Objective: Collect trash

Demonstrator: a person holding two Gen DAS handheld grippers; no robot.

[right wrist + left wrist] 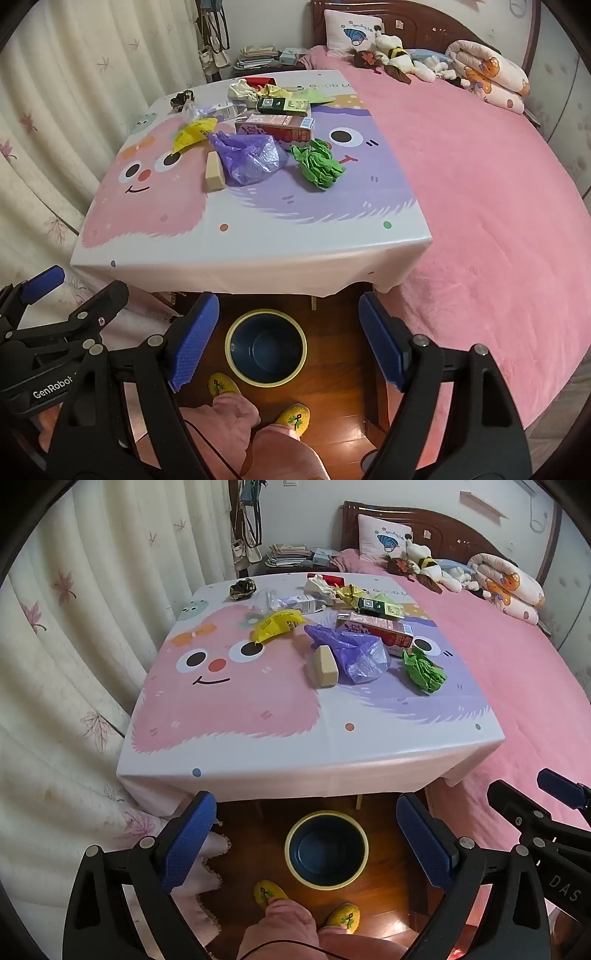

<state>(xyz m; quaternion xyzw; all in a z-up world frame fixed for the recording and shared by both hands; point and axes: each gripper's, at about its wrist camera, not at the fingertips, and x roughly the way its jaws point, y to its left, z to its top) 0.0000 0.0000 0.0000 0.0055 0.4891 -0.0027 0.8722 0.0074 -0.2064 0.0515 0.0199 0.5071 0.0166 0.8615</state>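
The task looks to be at its very start. The bin point(327, 849), dark blue inside with a pale yellow rim, stands on the wooden floor just in front of the counter point(258, 746), and as far as one can see into it, it is empty. All the trash lies on the counter, toward its far half: a crumpled green paper point(423, 670), a purple plastic bag point(354, 653), a beige block point(325, 666) touching the bag, a yellow wrapper point(277, 624), a red and white carton point(380, 627), a dark green box point(380, 607), and behind these a heap of white and yellow wrappers and a dark crumpled piece point(242, 587) near the far left corner.

The left gripper point(306, 838) stands wide with nothing between its blue pads, and the right gripper point(288, 339) is also wide and holds nothing. Both hang above the floor and point down toward the bin, well apart from the trash. So every piece is left to pick up, I judge.

Some things are hard to make out. The far heap is small and its pieces overlap, so I cannot count them. A clear plastic piece beside the yellow wrapper is almost invisible. The very bottom of the bin is dark. The counter legs are hidden by the cloth, and of the person only pink trouser legs and yellow slippers point(269, 891) show
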